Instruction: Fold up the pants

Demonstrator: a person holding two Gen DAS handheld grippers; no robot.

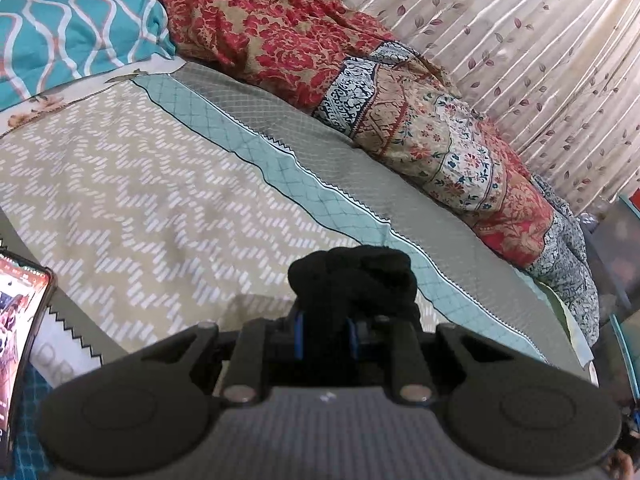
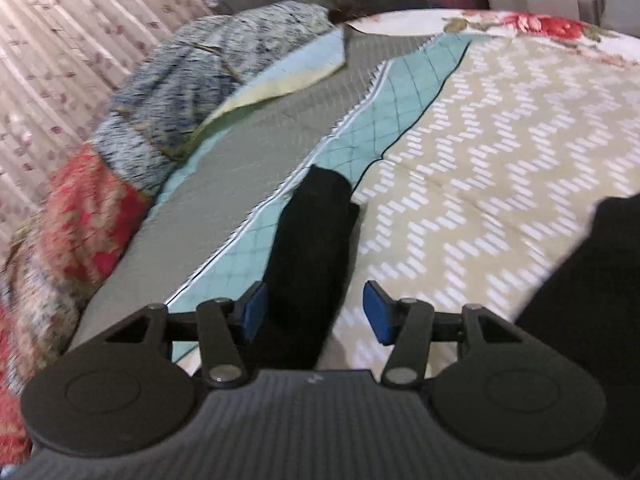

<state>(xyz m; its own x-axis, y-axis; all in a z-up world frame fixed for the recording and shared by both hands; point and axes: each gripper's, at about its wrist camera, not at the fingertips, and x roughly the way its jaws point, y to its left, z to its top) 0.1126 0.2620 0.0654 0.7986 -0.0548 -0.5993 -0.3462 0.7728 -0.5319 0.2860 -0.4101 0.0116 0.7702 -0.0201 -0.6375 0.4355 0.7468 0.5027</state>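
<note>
Black pants [image 2: 308, 240] run lengthwise away from spread right tool [image 2: 316, 314]; left tool [image 1: 325, 338] pinches bunched pants.

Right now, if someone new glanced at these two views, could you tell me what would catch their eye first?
The bunched black pants, clamped in the left hand-held gripper over the zigzag-patterned bedspread. In the right wrist view, a black strip of them lies between the blue pads of the right hand-held gripper, which stand apart. Behind, a red floral quilt lies heaped along the leaf-print curtain.
</note>
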